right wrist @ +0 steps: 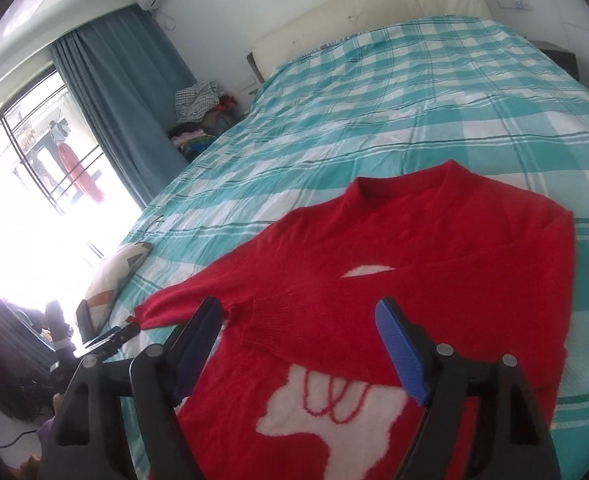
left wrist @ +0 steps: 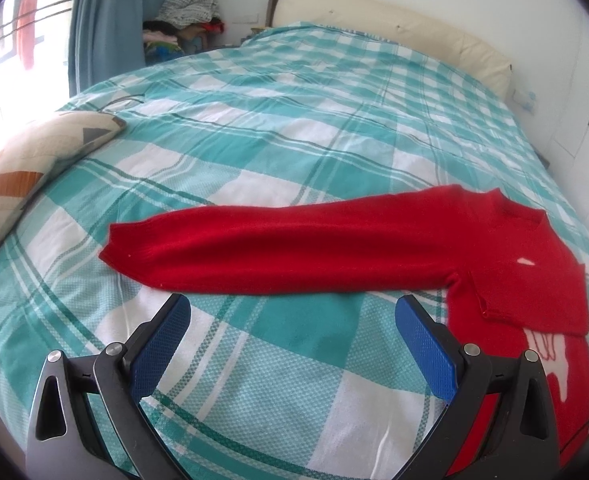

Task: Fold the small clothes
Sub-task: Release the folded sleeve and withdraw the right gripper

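Both jaws spread, empty; left sleeve point(left wrist: 278, 252) unfolded on bed point(left wrist: 294, 120); folded right sleeve point(right wrist: 394, 304) looks loose, may slip off sweater point(right wrist: 434, 240) during next fold.

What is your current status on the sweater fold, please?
Left gripper open, empty. Right gripper open, empty, over the red sweater. One sleeve folded across the chest, other sleeve stretched flat on the bed. Nothing in the way.

Teal-checked bed point(right wrist: 434, 92) with cream headboard point(right wrist: 374, 4), blue curtain point(right wrist: 122, 92) beside a bright window point(right wrist: 34, 184) (glare-washed), white walls
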Demonstrator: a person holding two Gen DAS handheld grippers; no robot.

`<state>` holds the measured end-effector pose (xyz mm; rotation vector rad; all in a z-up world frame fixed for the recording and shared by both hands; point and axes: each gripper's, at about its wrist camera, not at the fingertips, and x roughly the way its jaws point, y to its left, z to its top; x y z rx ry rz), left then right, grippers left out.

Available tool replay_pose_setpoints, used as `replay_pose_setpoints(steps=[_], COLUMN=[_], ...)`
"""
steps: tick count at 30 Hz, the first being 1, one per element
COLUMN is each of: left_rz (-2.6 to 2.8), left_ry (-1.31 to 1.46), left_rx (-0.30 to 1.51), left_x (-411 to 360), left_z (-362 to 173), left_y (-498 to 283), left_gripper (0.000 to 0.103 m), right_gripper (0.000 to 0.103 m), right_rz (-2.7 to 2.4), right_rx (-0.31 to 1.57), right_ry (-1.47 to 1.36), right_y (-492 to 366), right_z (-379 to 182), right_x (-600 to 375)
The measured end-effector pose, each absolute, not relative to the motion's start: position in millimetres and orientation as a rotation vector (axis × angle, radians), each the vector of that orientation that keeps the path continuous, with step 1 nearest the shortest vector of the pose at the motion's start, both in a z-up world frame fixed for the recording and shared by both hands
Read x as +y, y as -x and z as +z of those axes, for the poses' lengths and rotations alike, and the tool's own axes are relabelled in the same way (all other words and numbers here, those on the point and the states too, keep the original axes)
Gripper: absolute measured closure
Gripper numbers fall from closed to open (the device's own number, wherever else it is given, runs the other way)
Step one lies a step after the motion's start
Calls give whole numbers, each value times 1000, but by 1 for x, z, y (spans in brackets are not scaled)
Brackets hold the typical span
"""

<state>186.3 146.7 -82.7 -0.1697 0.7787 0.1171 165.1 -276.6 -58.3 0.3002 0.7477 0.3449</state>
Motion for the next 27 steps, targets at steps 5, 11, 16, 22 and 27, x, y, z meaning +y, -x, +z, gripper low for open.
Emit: replay_pose_setpoints(steps=[5,11,16,22,27], left_rz=[87,60,62,45,21], left_ry=[145,120,58,16,-13], left_rx=[811,843,832,827,817], left_x=[134,119,108,97,90], left_z=[-90,-103,-111,-116,-114], left_y=[-187,-187,-183,-185,-183], left_gripper=[1,1,1,1,1], right_gripper=[24,24,21,21,21], right_rz=[83,-71,-141,-150,-157], right_rx=[751,716,653,617,635], right_ry=[-179,-112,-93,3,-16], right_y=[-101,-44,-30,-35,-32], right_z=[-74,-88,-94,-93,-98], right_x=[-356,-402,-403,-391,-394])
